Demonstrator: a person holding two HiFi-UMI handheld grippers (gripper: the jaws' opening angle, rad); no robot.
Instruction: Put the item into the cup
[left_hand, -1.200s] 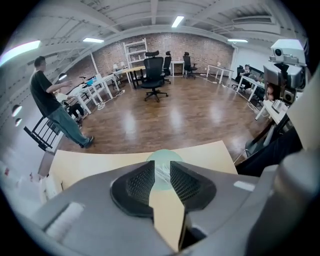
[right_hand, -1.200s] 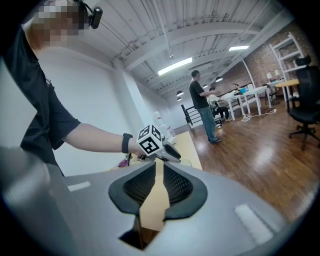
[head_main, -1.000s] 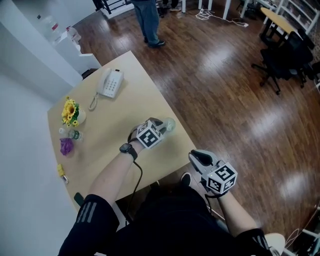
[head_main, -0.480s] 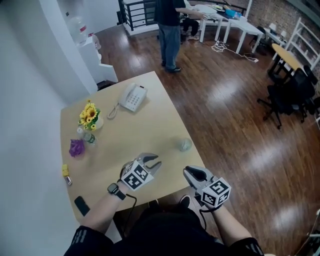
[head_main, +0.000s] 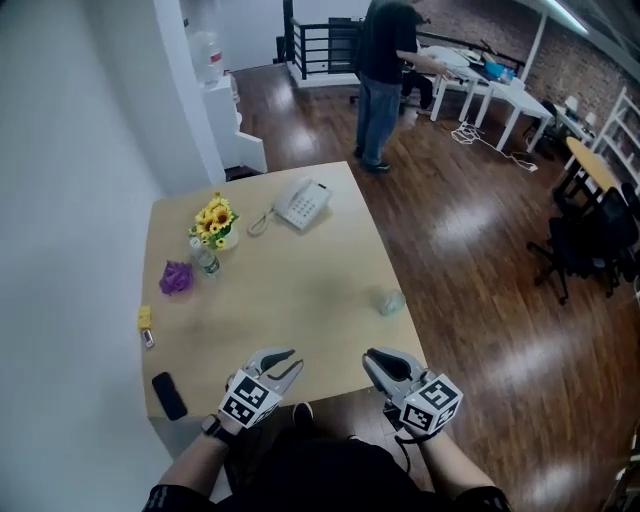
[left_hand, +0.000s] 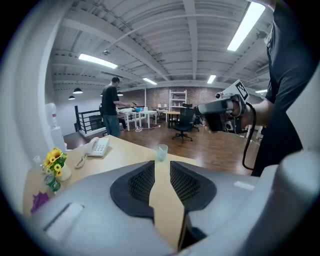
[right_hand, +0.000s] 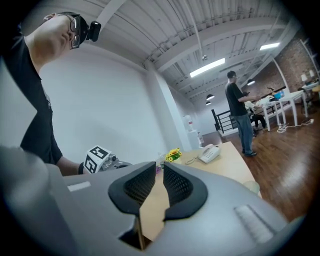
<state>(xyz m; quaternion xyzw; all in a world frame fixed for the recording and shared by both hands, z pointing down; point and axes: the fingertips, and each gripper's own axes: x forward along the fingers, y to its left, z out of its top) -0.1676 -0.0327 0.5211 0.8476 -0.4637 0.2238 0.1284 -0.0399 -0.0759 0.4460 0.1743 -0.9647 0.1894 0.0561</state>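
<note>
**Both jaws empty, cup upright near R edge**

Cup (head_main: 390, 300) stands on the tan surface (head_main: 300, 300) close to its R edge, long axis vertical, mouth up. It's pale and translucent. The left gripper view shows sth whitish inside, too small to id.

L gripper (head_main: 284, 358) and R gripper (head_main: 386, 360) hover at the near edge of the surface, well apart from the cup. L jaws are apart w/ nothing btwn them. R jaws are apart by a narrower gap, also nothing btwn.

Far side: desk phone (head_main: 302, 203), sunflowers (head_main: 216, 218), small bottle (head_main: 205, 260), purple lump (head_main: 177, 277). Black phone (head_main: 169, 395) lies at the near L corner. Person (head_main: 385, 80) stands beyond the surface.
</note>
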